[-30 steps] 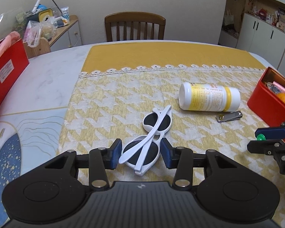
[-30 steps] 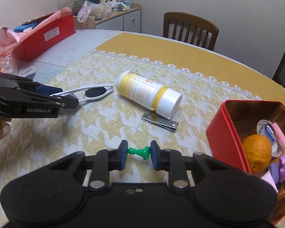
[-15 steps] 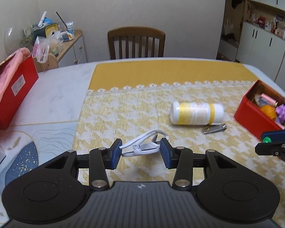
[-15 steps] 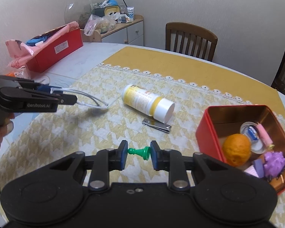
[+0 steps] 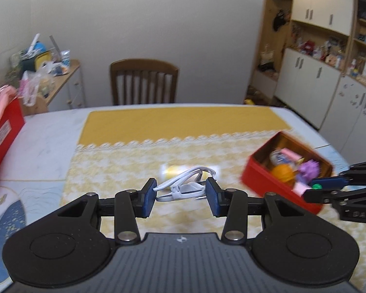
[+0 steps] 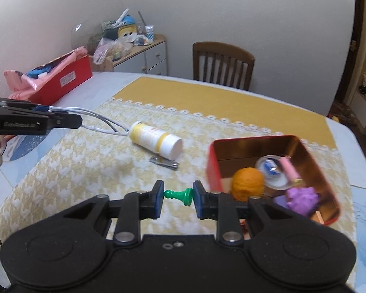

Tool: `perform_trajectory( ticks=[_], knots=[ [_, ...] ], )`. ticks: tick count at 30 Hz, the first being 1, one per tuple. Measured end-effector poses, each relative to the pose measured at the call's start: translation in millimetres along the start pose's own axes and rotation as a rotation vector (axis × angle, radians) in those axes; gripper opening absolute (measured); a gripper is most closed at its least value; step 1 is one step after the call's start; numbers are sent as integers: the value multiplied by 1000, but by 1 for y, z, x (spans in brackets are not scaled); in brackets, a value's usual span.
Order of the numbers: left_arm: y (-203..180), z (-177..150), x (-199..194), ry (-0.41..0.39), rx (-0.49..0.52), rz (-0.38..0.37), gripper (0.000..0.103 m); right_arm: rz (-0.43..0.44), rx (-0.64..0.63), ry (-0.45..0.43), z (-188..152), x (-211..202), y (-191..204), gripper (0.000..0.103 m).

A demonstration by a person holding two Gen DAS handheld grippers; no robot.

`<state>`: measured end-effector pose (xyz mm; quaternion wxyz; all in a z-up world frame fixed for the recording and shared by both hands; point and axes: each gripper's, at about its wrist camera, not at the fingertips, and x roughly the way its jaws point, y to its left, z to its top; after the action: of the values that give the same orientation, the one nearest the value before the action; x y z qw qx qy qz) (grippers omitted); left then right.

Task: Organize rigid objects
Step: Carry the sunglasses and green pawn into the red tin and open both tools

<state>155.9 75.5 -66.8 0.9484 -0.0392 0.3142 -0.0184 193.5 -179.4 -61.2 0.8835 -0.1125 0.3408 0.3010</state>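
Observation:
White-framed sunglasses [image 5: 183, 187] hang above the table, folded, with my left gripper [image 5: 180, 194] shut on them. From the right wrist view the same sunglasses [image 6: 97, 119] stick out of the left gripper [image 6: 61, 118] at the left edge. A green chess pawn [image 6: 179, 194] lies sideways between the blue pads of my right gripper [image 6: 178, 199], which is shut on it just left of the red tin [image 6: 317, 168]. The tin [image 5: 256, 180] holds an orange, a purple toy and small items. A white and yellow bottle [image 6: 156, 140] lies on the cloth beside a metal nail clipper [image 6: 164, 163].
A yellow patterned cloth [image 6: 85, 171] covers the table's middle. A red box with pink fabric [image 6: 53, 80] sits at the far left. A wooden chair [image 5: 144, 83] stands behind the table, a cluttered sideboard [image 5: 48, 73] to its left, cabinets [image 5: 329, 78] at right.
Both grippers have risen from the cloth. The left one lifted the sunglasses off the table; the right one carried the pawn up and toward the red tin.

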Motion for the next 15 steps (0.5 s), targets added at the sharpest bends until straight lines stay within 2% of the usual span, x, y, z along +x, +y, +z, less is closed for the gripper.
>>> perform_trajectory(
  ticks=[7,15],
  knots=[
    [-47,18,0,-35,39,-86,42,-50,22,-18,-5,-17,-32,25],
    [-97,35,29,-31,79,-148,42,-105,44,-19,-12,-22,-70,25]
  ],
)
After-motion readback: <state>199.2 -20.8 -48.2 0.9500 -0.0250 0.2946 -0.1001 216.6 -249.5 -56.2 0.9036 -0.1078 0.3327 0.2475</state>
